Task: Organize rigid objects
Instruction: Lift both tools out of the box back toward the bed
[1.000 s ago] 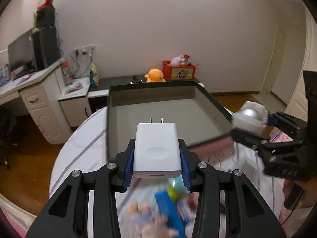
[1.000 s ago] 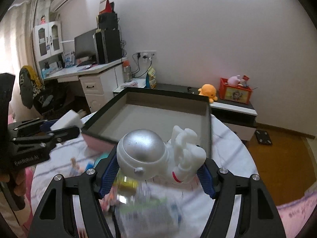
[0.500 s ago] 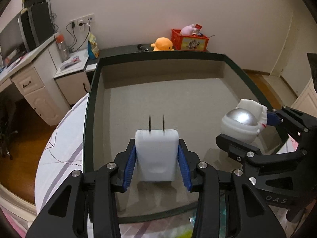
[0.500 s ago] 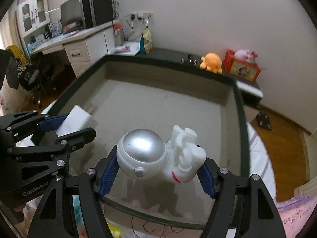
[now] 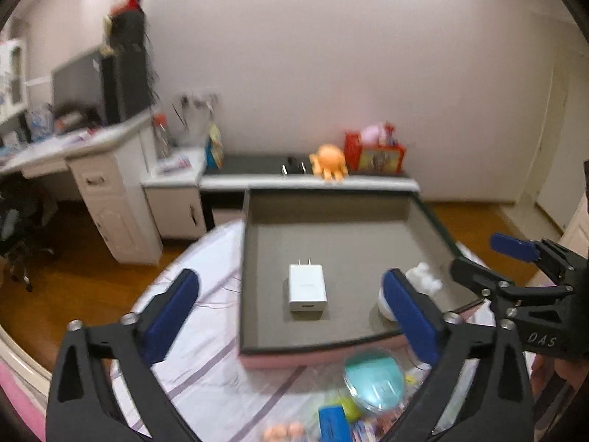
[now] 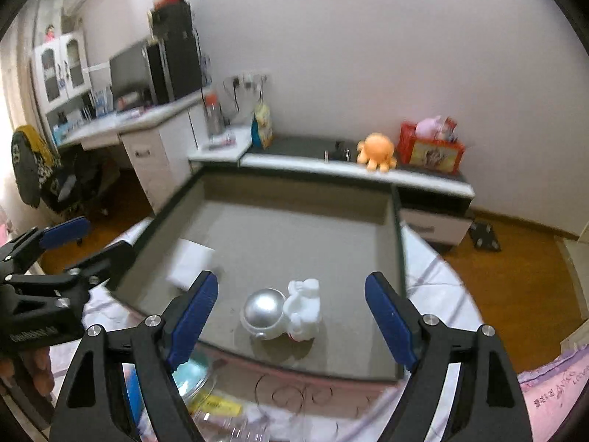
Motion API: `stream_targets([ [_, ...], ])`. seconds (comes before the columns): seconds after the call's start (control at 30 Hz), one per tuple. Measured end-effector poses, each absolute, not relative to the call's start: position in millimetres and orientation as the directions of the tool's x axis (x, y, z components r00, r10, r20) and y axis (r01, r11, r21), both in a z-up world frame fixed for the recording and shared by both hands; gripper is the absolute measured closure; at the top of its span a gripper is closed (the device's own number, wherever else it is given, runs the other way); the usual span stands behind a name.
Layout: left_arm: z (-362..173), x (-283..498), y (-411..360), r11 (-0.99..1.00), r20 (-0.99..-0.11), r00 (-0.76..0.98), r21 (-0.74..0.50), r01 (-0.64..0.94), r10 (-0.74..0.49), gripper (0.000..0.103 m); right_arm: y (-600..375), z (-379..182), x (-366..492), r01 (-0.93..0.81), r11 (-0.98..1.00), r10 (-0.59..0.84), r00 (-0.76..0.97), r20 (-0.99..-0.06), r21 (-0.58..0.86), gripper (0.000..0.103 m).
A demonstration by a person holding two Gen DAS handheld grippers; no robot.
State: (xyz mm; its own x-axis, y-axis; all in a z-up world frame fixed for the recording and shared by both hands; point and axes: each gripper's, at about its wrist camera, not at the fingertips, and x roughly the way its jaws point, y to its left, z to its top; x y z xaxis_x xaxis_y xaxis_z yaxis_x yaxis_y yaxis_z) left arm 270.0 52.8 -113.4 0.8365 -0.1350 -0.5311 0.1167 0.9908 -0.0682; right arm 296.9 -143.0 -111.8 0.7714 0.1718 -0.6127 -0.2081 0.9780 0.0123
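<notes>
We've got the left gripper jaws just opened wide, nothing between them; charger flat in the tray, astronaut toy at its 3 o'clock. Right gripper jaws also just opened, clear of the toy.

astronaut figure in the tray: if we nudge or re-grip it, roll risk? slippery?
The astronaut figure lies on its side on the tray floor, and its round silver helmet probably lets it rock or roll if nudged. The glossy dome looks slippery for flat pads. The lumpy white body likely gives the surer grip. It looks like rigid plastic, probably light.
</notes>
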Motion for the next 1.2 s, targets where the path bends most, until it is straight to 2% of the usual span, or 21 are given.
stream_targets([
  [0.07, -102.0, 239.0, 54.7, 0.992, -0.474, 0.872, -0.064, 0.107, -0.124, 0.000, -144.4, -96.5, 265.1, -0.204, 0.979, 0.177, 0.813, -0.554, 0.013, 0.013],
  [0.13, -91.1, 203.9, 55.0, 0.994, -0.418, 0.902, -0.051, 0.093, -0.106, 0.000, -145.2, -84.8, 237.9, -0.203, 0.979, 0.180, 0.849, -0.497, 0.009, 0.000],
  [0.23, -79.3, 155.8, 53.4, 0.999, -0.341, 0.939, -0.023, 0.042, -0.048, 0.000, -143.7, -70.1, 186.9, -0.198, 0.980, 0.179, 0.897, -0.404, -0.005, 0.000],
  [0.33, -72.5, 109.3, 51.4, 1.000, -0.274, 0.962, -0.015, 0.011, -0.015, 0.000, -141.2, -66.1, 152.6, -0.175, 0.984, 0.156, 0.923, -0.352, -0.023, 0.000],
  [0.5, -67.6, 58.5, 47.5, 1.000, -0.211, 0.977, 0.002, -0.024, 0.024, 0.000, -136.7, -65.3, 97.1, -0.103, 0.993, 0.085, 0.959, -0.270, -0.053, 0.000],
  [0.73, -69.2, 19.2, 38.5, 0.998, -0.192, 0.981, 0.055, -0.021, 0.031, 0.000, -143.0, -62.1, 51.7, -0.033, 0.998, 0.019, 0.975, -0.219, -0.058, 0.000],
  [1.2, -70.1, 9.1, 25.0, 0.996, -0.197, 0.980, 0.085, 0.002, 0.015, 0.000, -150.5, -70.8, 33.2, -0.012, 0.998, -0.002, 0.974, -0.228, -0.061, 0.000],
])
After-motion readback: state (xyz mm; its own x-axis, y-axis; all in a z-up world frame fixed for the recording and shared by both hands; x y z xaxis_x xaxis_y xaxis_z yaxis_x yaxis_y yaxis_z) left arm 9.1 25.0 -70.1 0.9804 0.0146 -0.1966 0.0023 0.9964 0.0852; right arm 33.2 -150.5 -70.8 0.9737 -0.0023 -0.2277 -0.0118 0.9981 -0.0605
